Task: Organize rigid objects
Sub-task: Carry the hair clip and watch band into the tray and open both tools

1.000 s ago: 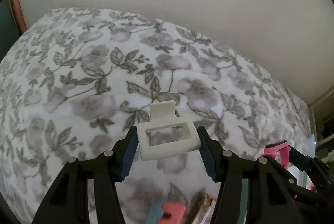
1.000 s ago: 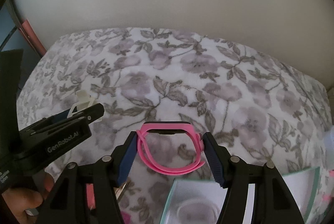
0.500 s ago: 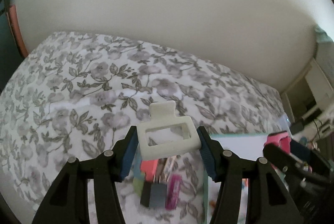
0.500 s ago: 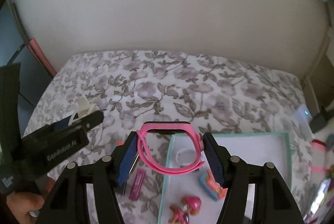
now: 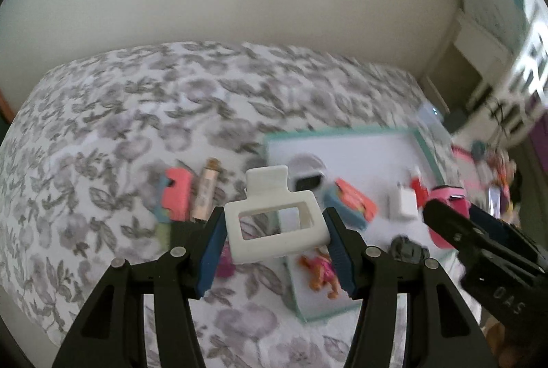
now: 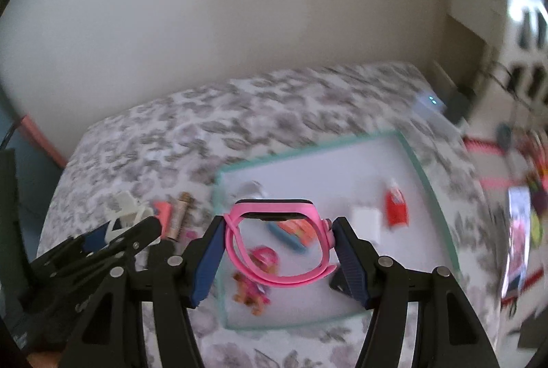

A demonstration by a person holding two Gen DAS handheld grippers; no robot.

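Floral bedspread (image 5: 102, 135) lay below. My left tool (image 5: 274, 231) clamped the white clip (image 5: 274, 224), my right tool (image 6: 279, 244) gripped the pink watch (image 6: 279, 243), both above the teal-rimmed tray (image 6: 431, 189); I judged lowering gently, clear of toys, best.

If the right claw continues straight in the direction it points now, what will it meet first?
Probably the white floor of the teal-rimmed tray, near the orange-and-blue toy lying under the pink watch that the right claw holds. The blur leaves depth uncertain.
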